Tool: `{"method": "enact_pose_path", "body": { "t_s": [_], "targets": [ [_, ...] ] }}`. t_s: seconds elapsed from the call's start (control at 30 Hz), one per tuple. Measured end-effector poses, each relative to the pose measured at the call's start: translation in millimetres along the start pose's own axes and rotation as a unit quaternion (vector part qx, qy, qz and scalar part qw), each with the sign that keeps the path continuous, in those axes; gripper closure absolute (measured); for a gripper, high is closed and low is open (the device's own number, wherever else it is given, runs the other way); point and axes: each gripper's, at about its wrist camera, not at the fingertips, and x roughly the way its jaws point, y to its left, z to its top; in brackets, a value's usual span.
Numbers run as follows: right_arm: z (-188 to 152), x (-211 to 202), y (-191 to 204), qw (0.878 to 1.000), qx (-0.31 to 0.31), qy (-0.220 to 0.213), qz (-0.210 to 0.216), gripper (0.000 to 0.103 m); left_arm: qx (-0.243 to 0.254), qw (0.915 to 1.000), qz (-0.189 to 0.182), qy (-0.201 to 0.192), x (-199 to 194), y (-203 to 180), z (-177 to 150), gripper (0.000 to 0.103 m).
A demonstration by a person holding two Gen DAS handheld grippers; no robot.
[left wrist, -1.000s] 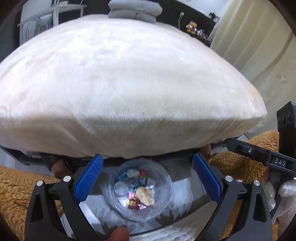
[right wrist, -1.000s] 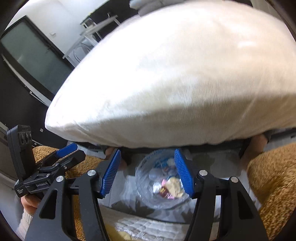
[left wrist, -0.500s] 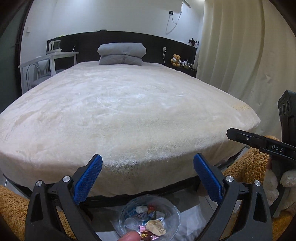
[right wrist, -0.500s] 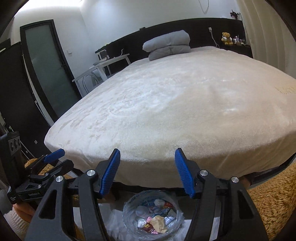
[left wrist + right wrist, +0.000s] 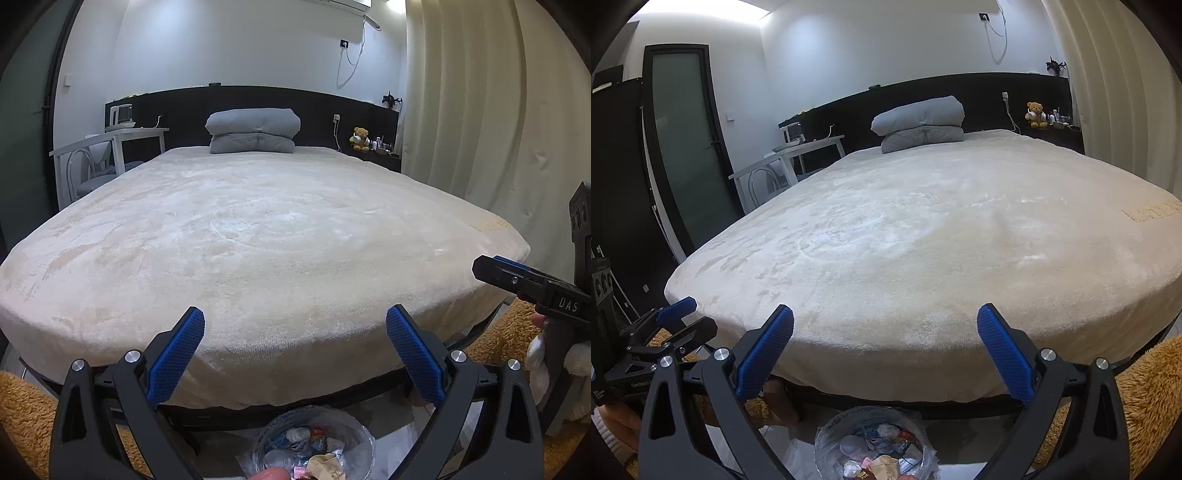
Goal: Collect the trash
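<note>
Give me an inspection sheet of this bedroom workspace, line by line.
Surface: cream bed cover, nothing lying on it except folded grey bedding at the headboard.
Job's things: clear-lined trash bin on the floor at the bed's foot, holding wrappers and crumpled paper.
Clutter: teddy bear and small items on the bedside shelf.
Grippers: left gripper open, nothing between its fingers; right gripper jaws opening, nothing between them.
Cables: a white cable hangs from a wall socket.
Surroundings: curtain, white desk, dark door, orange shaggy rug.
</note>
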Motion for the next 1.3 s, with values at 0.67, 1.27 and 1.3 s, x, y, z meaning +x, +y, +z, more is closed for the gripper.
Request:
{"method": "enact_pose_path", "body": {
  "t_s": [0.67, 1.27, 1.3],
  "targets": [
    [-0.9, -4.9, 7.0, 0.998, -0.041, -0.03, -0.029, 0.005, 0.001, 1.0, 0.002, -0.008, -1.7, 2.4, 0.2, 0.007],
    [-2.4, -1.8, 6.3, 0.998, -0.044, -0.022, -0.025, 0.005, 0.002, 0.9999, 0.002, -0.013, -4.7, 2.6, 0.6, 0.007],
    [-2.3, -1.8, 6.3, 0.998, -0.044, -0.023, -0.024, 0.005, 0.001, 0.9999, 0.001, -0.013, -4.7, 2.6, 0.7, 0.007]
  ]
}}
